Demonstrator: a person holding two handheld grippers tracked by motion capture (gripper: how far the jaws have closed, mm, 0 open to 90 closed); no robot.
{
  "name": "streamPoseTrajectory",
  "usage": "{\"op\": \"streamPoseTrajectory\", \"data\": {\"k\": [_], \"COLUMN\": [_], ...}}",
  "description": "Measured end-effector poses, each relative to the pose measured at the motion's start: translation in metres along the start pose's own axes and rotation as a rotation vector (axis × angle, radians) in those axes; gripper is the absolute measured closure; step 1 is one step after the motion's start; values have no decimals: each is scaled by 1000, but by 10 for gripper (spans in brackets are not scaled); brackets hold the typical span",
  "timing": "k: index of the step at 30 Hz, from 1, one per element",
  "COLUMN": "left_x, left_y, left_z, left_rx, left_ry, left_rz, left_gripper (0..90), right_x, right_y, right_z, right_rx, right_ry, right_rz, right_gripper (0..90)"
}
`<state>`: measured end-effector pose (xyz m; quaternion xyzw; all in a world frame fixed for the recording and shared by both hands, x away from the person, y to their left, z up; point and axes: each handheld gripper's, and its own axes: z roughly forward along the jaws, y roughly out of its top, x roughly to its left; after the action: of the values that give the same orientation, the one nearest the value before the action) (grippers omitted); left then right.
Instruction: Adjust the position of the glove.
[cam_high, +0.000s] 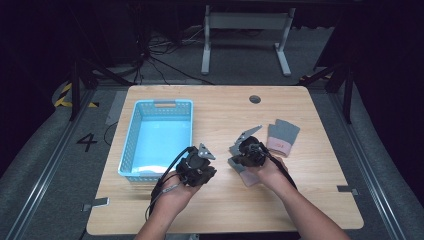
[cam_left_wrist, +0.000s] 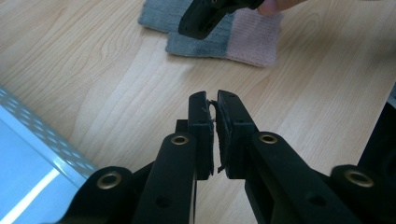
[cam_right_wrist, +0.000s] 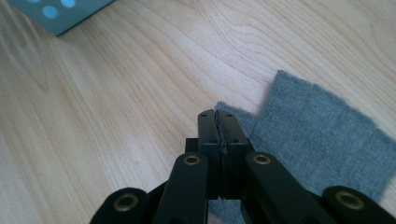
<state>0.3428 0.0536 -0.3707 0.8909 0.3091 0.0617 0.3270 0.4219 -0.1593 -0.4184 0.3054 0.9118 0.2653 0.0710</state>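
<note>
Both tools are held with jaws pressed together and nothing between them. The right gripper (cam_high: 239, 148) is poised just beside the grey-and-pink socks (cam_high: 282, 136), its tips over their near edge, the socks lying flat on the wooden table (cam_high: 220, 115). The left gripper (cam_high: 204, 156) is kept farther from the socks, beside the blue basket (cam_high: 131, 137).
</note>
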Motion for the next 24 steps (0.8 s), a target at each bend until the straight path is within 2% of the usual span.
{"op": "streamPoseTrajectory", "data": {"k": [14, 24], "left_x": [3, 4], "left_y": [1, 3], "left_z": [3, 3], "left_rx": [5, 1], "left_ry": [-11, -15], "left_rz": [-6, -2], "left_gripper": [809, 798], "right_x": [-8, -9], "right_y": [3, 2], "right_z": [17, 22], "right_rx": [27, 47], "right_ry": [-45, -39], "right_rz": [10, 14], "right_gripper": [899, 898]}}
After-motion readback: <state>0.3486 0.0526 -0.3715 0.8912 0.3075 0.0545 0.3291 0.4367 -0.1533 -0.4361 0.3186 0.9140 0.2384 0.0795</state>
